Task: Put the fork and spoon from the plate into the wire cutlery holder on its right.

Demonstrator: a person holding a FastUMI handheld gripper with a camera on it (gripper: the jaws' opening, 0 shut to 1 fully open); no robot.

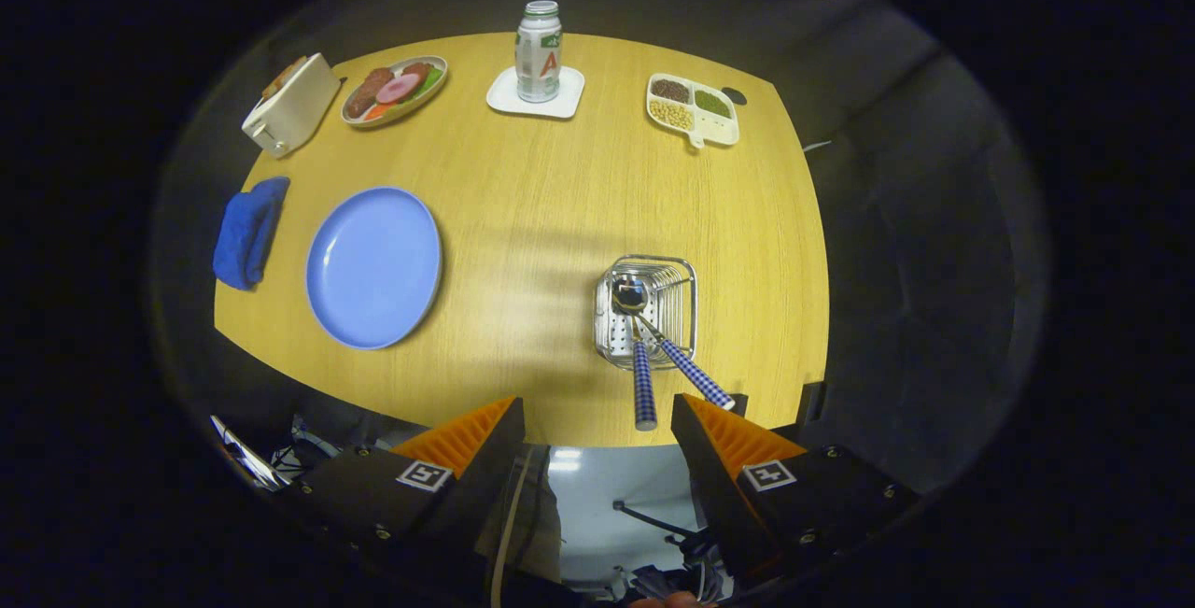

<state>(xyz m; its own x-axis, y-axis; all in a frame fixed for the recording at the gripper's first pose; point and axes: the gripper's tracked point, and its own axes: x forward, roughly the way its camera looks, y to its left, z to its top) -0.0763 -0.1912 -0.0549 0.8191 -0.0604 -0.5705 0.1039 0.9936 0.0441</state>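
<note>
On the bottle (539,51), far across the table (523,216) on a white coaster (536,94): a large red letter "A" on the white label, below a small green patch with marks too small to read. On the top of each of the fingers (425,474), spread apart with nothing between: a square black-and-white coded marker, no letters or numbers. No other legible text, brand or number anywhere.
</note>
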